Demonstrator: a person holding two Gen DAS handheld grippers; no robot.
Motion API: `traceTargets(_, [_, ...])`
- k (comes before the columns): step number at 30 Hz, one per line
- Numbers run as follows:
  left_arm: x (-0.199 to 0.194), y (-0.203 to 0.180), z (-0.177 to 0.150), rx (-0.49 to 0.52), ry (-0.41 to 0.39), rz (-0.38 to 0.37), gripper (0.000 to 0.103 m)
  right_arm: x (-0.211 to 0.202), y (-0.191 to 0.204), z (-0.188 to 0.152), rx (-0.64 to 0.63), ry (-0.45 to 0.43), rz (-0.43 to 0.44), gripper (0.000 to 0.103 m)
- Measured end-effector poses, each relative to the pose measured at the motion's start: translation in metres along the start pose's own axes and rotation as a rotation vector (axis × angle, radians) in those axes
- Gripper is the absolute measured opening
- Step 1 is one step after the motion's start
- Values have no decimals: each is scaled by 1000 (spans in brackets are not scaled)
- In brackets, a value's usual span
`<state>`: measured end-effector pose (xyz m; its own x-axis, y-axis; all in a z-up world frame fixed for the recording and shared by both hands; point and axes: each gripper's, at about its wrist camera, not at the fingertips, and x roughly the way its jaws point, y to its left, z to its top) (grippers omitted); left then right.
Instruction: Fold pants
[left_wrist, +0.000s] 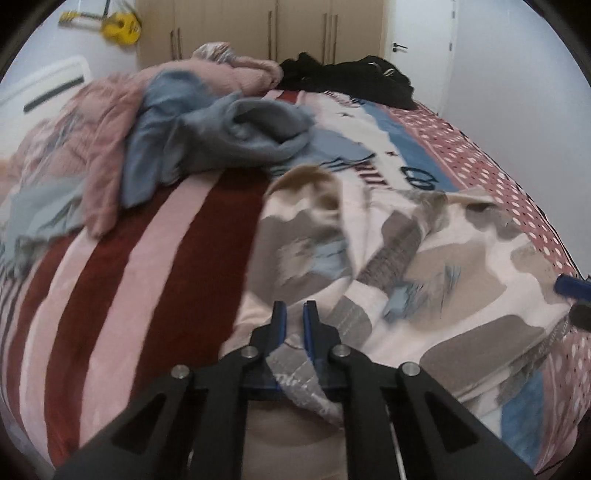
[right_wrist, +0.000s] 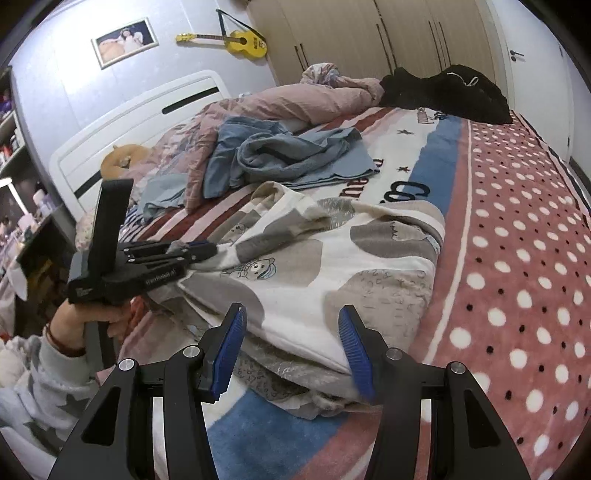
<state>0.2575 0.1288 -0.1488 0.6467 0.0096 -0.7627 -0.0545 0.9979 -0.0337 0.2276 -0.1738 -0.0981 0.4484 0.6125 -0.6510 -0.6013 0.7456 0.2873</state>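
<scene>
The pants (right_wrist: 332, 266), cream with grey patches and cartoon prints, lie rumpled on the bed (right_wrist: 517, 258). Left tool (left_wrist: 294, 314) pinches their edge; right tool (right_wrist: 291, 339) gapes released beside them.

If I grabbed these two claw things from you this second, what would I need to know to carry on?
Left claw: shut on the edge of the patterned pants, holding that cloth on the near left side.
Right claw: open, its blue pads either side of the pants' near edge, gripping nothing.
The pants lie bunched on the bedspread, already doubled over in layers but rumpled, not a neat fold.
Left to do: take hold with the right claw, smooth the cloth flat, then probably fold it again.
The blue garments and black clothes farther up the bed lie untouched.
</scene>
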Motion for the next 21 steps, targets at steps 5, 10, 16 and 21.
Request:
traceTargets(5, [-9, 7, -9, -10, 12, -60, 14, -1, -3, 9, 16, -5, -44, 48])
traceTargets(10, [-34, 11, 6, -16, -45, -147, 49, 7, -20, 13, 82, 10, -120, 49])
traceTargets(16, [-26, -13, 44, 37, -18, -239, 49, 15, -31, 8, 125, 34, -110, 49])
traceTargets(21, [28, -53, 58, 128, 127, -215, 49, 16, -31, 4, 103, 39, -102, 50])
